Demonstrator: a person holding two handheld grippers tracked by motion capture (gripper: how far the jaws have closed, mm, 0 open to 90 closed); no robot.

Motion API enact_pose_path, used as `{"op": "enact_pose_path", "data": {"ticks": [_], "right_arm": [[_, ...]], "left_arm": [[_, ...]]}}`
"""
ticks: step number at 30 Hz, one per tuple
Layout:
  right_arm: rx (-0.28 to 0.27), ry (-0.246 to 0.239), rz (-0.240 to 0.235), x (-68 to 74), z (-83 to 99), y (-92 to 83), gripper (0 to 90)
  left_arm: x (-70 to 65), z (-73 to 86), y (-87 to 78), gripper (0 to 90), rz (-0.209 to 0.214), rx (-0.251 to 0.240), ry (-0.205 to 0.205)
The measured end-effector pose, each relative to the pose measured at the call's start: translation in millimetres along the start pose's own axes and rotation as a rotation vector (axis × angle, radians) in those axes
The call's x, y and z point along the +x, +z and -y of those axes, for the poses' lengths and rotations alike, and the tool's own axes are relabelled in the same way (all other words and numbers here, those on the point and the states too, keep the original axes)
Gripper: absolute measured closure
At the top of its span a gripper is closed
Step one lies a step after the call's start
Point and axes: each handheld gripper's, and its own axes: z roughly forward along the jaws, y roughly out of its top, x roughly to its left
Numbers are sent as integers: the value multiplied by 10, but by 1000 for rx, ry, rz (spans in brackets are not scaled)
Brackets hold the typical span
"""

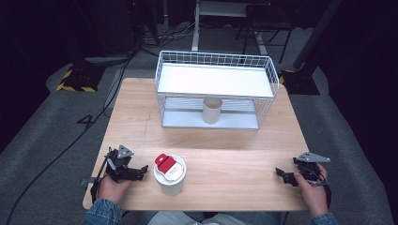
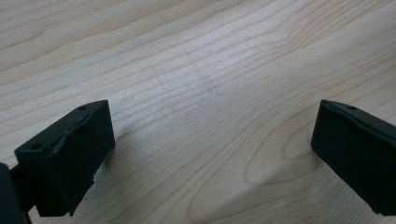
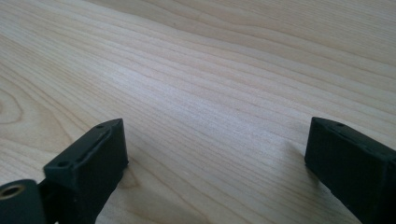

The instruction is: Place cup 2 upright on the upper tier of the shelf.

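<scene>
White lidded cup (image 1: 170, 176) with red tab stood on the near surface (image 1: 225, 140), just right of the left hand-held gripper (image 1: 141, 171); its jaws were spread, empty. Right hand-held gripper (image 1: 281, 175) rested well apart at right, jaws spread, empty. Advice: approach the cup level, straddle its wall below the lid, close gently to avoid tipping.

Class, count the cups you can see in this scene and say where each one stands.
2. A white lidded cup stands near the table's front edge, beside the left gripper. A plain cup stands on the wire rack's lower shelf. None seems hidden.
</scene>
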Motion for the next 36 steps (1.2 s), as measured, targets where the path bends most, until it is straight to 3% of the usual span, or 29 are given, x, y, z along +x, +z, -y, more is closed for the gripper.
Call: {"op": "enact_pose_path", "data": {"ticks": [7, 20, 30, 36], "right_arm": [[2, 0, 8, 6, -4, 6, 46], [4, -1, 0, 6, -5, 7, 40], [4, -4, -1, 5, -5, 9, 38], [6, -1, 0, 5, -7, 11, 31]], "left_arm": [[-50, -27, -159, 0, 26, -82, -13], [-259, 17, -550, 1, 69, -143, 32], [-529, 134, -801, 0, 112, -214, 48], [-688, 172, -906, 0, 152, -240, 88]]}}
